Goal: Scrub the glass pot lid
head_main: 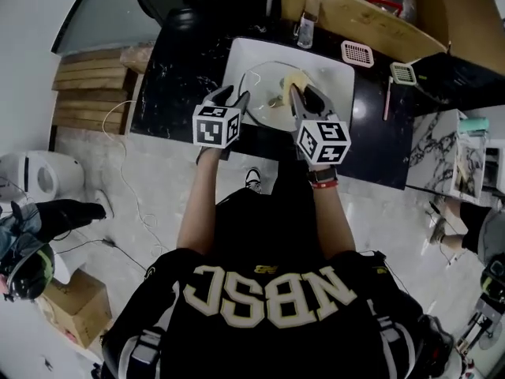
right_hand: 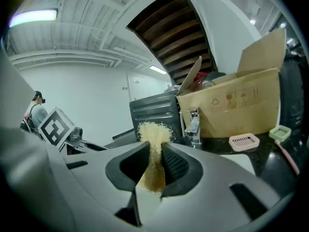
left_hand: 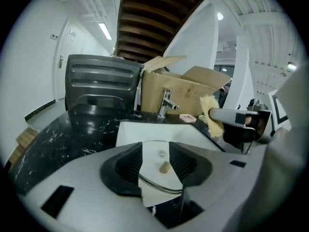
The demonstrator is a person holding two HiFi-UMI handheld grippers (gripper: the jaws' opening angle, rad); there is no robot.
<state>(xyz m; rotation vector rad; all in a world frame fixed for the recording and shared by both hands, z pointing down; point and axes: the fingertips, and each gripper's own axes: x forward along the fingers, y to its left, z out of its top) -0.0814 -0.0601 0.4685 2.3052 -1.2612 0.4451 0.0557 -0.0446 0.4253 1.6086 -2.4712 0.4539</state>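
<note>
Glass lid (head_main: 267,99): lies flat in the white sink (head_main: 335,73), toward its left half; knob (left_hand: 165,166) up
Left gripper (head_main: 237,97): jaws apart, nothing pinched; in the left gripper view the knob and a curve of the lid's rim show through the gap, beyond the pads; in the head view its tips sit at the lid's left edge; whether they touch, I cannot tell
Right gripper (head_main: 304,95): jaws together on a yellow sponge (right_hand: 153,139); the sponge's frayed end sticks out past the tips; in the head view it sits over the lid's right side
Sponge and lid: close in the head view; contact cannot be told
Counter (head_main: 177,77): black, marbled, holds the sink; faucet (head_main: 306,28) at the sink's far rim
Right of sink: pink grid (head_main: 357,53) and green grid (head_main: 403,73) on the counter, well apart from the lid
Behind faucet: cardboard box (head_main: 355,10), flaps open
</note>
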